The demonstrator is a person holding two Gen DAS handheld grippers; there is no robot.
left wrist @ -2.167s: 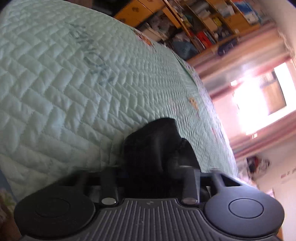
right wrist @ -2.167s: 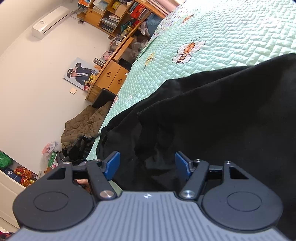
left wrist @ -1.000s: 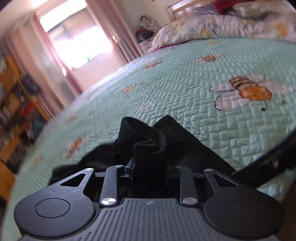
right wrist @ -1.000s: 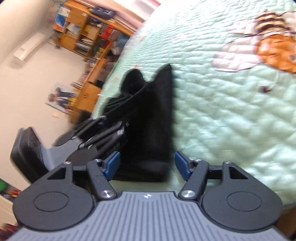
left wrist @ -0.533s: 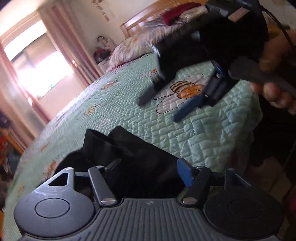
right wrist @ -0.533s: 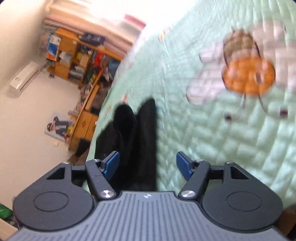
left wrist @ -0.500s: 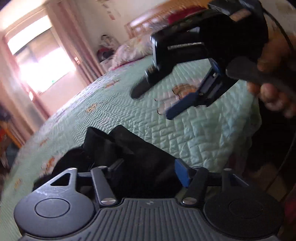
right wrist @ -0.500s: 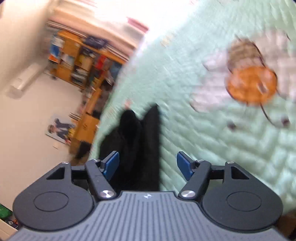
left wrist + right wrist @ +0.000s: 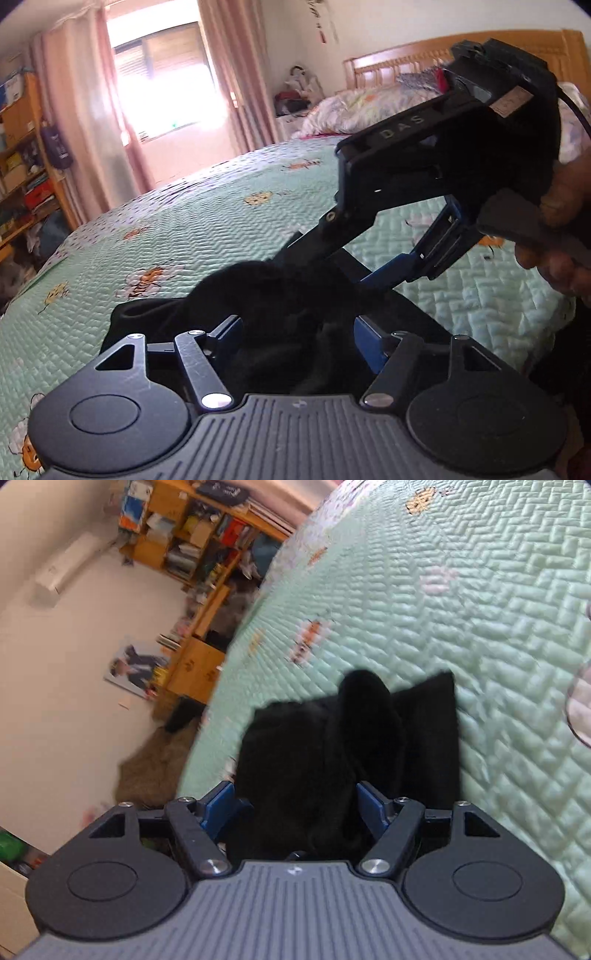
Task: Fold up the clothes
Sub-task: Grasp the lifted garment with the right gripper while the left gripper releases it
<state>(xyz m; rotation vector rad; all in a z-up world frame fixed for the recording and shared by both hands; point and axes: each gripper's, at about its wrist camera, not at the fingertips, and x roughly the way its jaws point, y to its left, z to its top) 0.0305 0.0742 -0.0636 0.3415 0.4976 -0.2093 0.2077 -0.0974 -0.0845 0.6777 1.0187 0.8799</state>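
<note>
A black garment (image 9: 258,288) lies bunched in a small heap near the front edge of the mint green quilted bed (image 9: 184,221). My left gripper (image 9: 297,341) is open, and the heap sits loose between its blue pads (image 9: 225,336). The right gripper (image 9: 328,266) slants down from the upper right in a person's hand (image 9: 565,206), its fingertips at the far side of the heap. In the right wrist view the right gripper (image 9: 295,806) is open, with the black garment (image 9: 314,746) filling the gap between its blue pads (image 9: 373,808) on the quilt (image 9: 443,609).
Pillows and a wooden headboard (image 9: 369,107) lie at the far end of the bed. Bookshelves (image 9: 192,535) and a wooden cabinet (image 9: 195,668) stand past the bed's left side. A brown heap (image 9: 155,768) is on the floor. The bed edge is just below the garment.
My left gripper was shut on the garment a second ago and is now open. The right gripper swung in from above the quilt and now straddles the heap.
</note>
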